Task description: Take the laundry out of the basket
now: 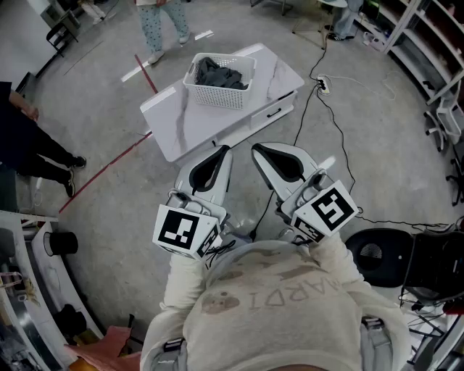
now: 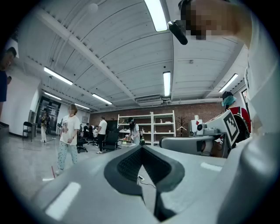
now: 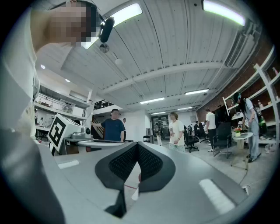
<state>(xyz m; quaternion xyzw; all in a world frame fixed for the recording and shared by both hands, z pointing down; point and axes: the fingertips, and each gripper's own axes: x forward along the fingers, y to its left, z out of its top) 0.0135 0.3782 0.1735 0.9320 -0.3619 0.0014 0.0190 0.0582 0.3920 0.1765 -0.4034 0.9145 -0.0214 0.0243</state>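
A white slotted basket (image 1: pixel 235 93) stands on a low white table (image 1: pixel 174 134) ahead of me, and dark grey laundry (image 1: pixel 220 74) is heaped inside it. My left gripper (image 1: pixel 222 152) and right gripper (image 1: pixel 258 150) are held side by side close to my body, well short of the table's near edge. Both are shut with nothing between the jaws. In the left gripper view the left gripper (image 2: pixel 142 149) has its tips pressed together, and the right gripper (image 3: pixel 137 145) looks the same in its own view. Both gripper views tilt up at the ceiling, so neither shows the basket or the table.
A person in patterned trousers (image 1: pixel 163 22) stands beyond the table, and another in dark clothes (image 1: pixel 29 138) is at the left. A black cable with a power strip (image 1: pixel 322 85) runs along the floor right of the table. Shelving (image 1: pixel 428 43) lines the right side. A red floor line (image 1: pixel 109 167) crosses at left.
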